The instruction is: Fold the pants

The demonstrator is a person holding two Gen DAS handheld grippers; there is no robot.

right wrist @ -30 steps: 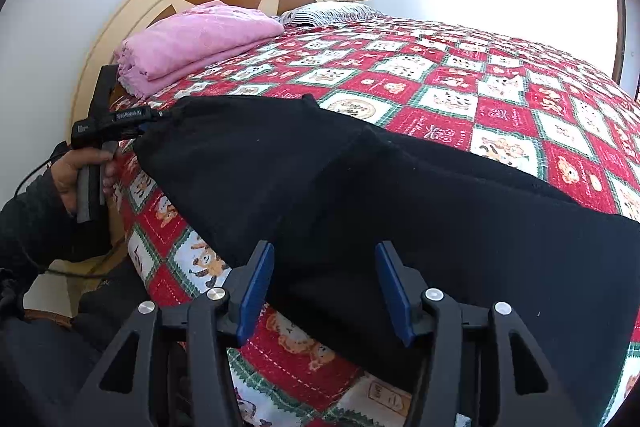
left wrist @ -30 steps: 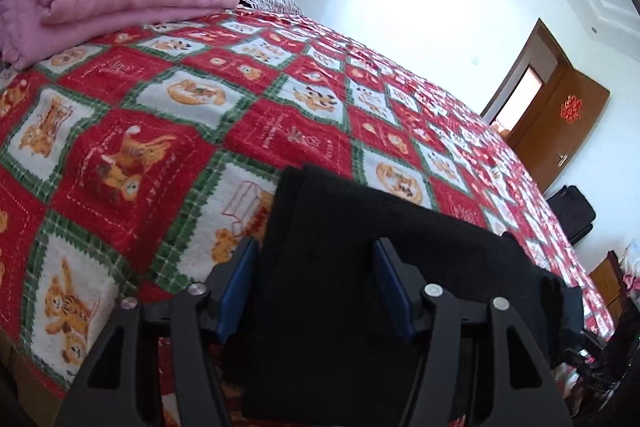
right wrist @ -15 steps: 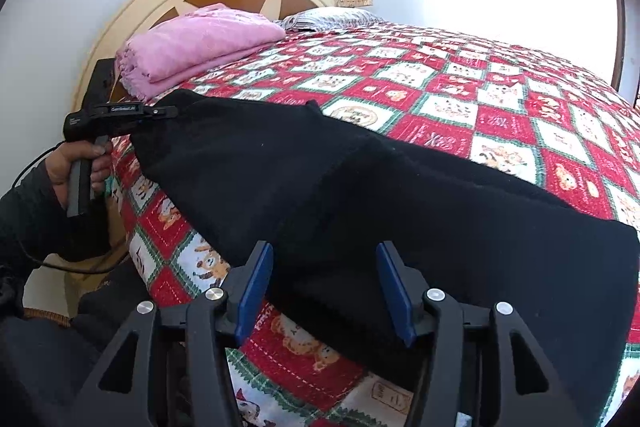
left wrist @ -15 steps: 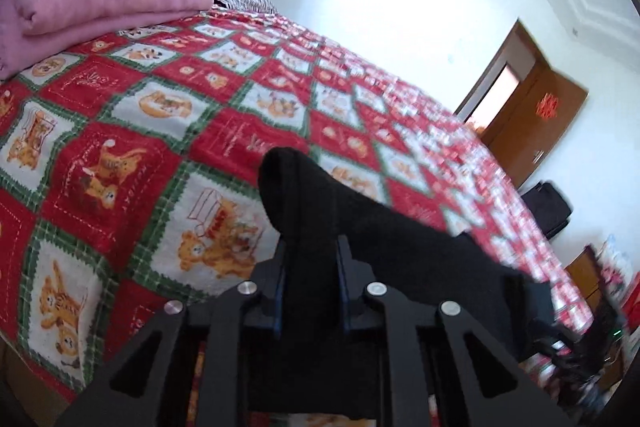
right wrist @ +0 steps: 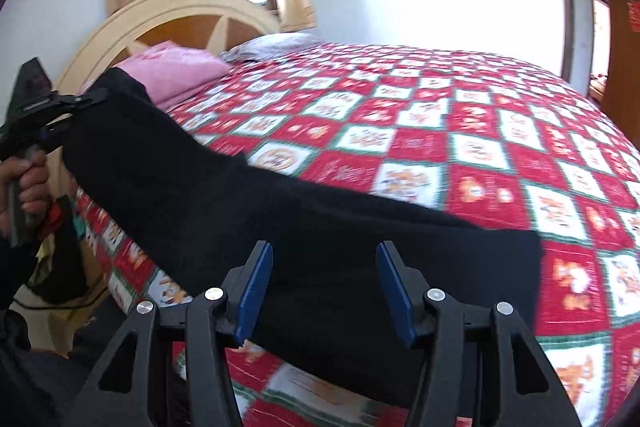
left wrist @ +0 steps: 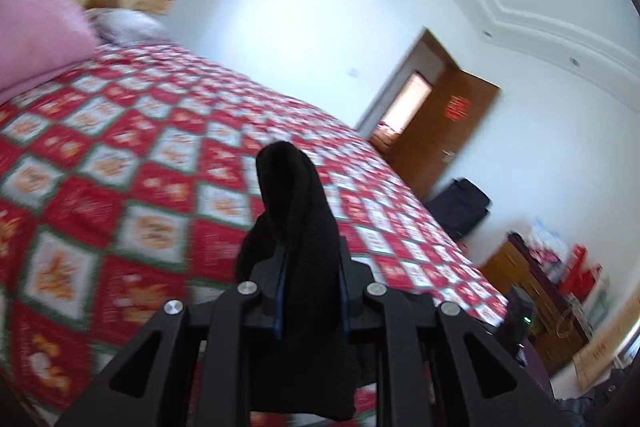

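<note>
the black pants (right wrist: 256, 211) are spread along the near edge of the bed (right wrist: 460, 131), one end raised, clamped in the left hand-held gripper (left wrist: 310, 291). the right hand-held gripper (right wrist: 324, 287) is apart above the cloth; that edge probably should be pinched before anything is carried over.

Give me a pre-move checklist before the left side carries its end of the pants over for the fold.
1. Left gripper shut on the pants: ok, fabric bunched between its fingers.
2. Right gripper holding the other end: not ok, jaws open with the fabric lying between them.
3. Held end lifted off the quilt: ok in the right wrist view.
4. Rest of pants lying flat: cannot tell, black fabric hides wrinkles.
5. Pink blanket out of the way: ok, up by the headboard.
</note>
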